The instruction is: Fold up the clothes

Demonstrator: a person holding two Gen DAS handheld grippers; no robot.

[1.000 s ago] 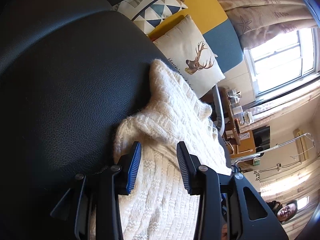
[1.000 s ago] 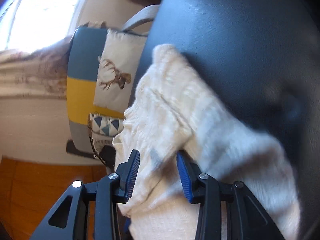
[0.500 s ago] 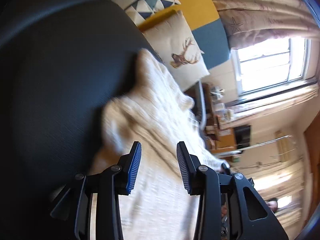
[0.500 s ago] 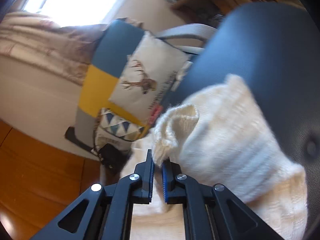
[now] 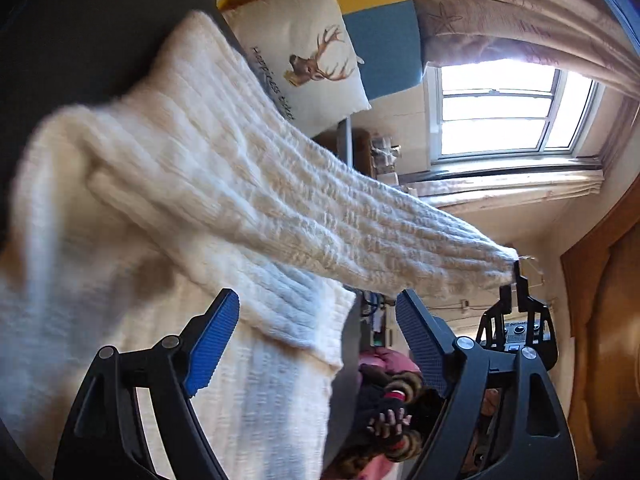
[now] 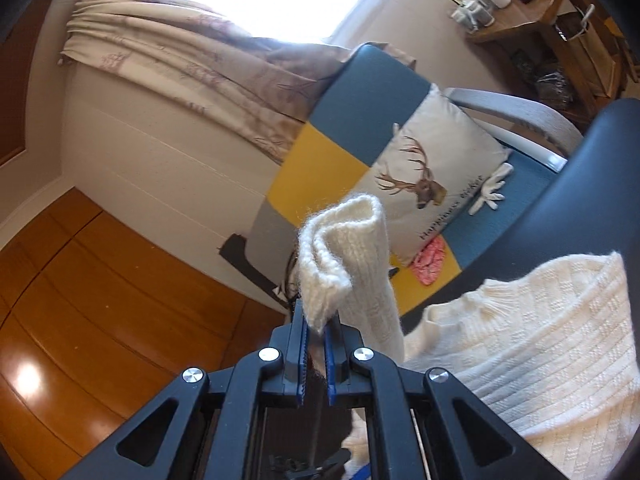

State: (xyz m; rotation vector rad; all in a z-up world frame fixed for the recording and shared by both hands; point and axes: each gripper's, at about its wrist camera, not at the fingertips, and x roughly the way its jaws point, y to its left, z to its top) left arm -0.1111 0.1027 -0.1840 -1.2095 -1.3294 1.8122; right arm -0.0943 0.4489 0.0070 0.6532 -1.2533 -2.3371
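Cream knit sweater (image 5: 168, 184) lies on a black leather surface (image 5: 80, 40), body spread flat, one sleeve (image 5: 360, 220) pulled up and stretched out to the right in left-wrist view. Sleeve cuff (image 6: 340, 256) is clamped in right gripper (image 6: 315, 354): pads pinched tight on the cuff edge, cuff bunched and folded over above the fingertips, rest of the sleeve hanging down toward the sweater body (image 6: 540, 328). In left-wrist view the right gripper (image 5: 516, 280) shows small at the far end of the stretched sleeve.

Left gripper (image 5: 320, 324): jaws opening, wide apart, blue pads clear of the fabric. Folded sweater edge sits between/behind the fingers but pads aren't pressing on it, so released.

Bkgd: patchwork armchair (image 6: 372, 92), blue/yellow/grey panels, just past the black surface. Deer-print cushion (image 6: 436, 176) on it, white glove (image 6: 492, 192) and a pink item (image 6: 430, 260) beside the cushion. Window (image 5: 508, 112) w/ brownish curtain (image 5: 520, 12) behind the chair. Wood floor (image 6: 100, 300). Wooden table (image 6: 532, 16) w/ cups and clutter, upper right of right-wrist view. Person's hand (image 5: 388, 416) in a dark fingerless glove seen low between left gripper fingers.
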